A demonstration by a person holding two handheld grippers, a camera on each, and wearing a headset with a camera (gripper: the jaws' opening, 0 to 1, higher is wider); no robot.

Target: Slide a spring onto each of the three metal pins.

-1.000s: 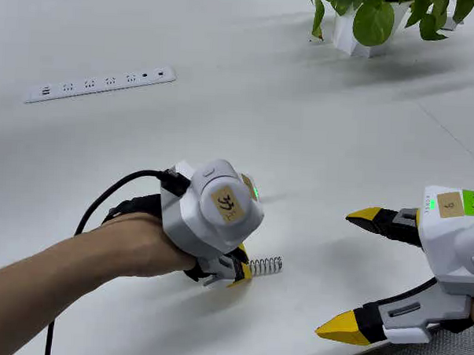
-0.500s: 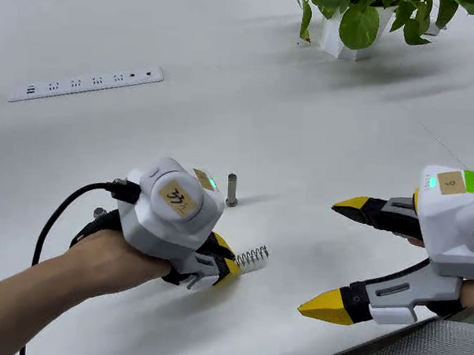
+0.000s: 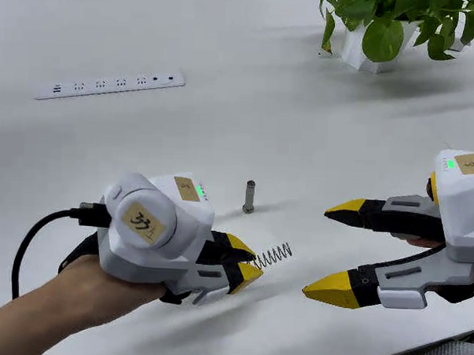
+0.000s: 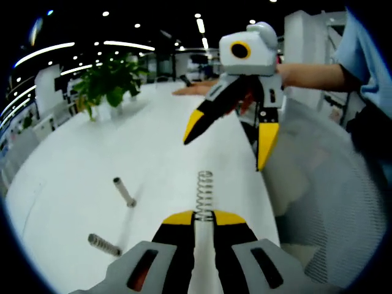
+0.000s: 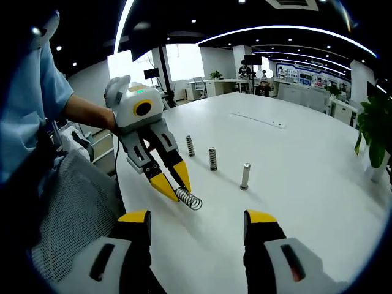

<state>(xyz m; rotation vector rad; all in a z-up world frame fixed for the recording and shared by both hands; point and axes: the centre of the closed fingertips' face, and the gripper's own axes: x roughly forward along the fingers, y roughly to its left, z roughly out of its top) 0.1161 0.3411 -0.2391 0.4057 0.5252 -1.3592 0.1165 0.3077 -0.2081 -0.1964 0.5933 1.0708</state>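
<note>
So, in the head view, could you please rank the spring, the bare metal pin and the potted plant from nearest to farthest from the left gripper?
1. spring: held by the left gripper, sticking out to its right.
2. metal pin: upright, just beyond it.
3. potted plant: far back right.

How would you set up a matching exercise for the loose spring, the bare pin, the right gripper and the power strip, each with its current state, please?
Things:
1. loose spring
2. bare pin
3. right gripper
4. power strip

States:
a. lying flat on the far side of the table
b. clamped at one end in the left gripper
c. open, holding nothing
d. standing upright on the table

Pairs: 1-b; 2-d; 3-c; 4-a
</note>
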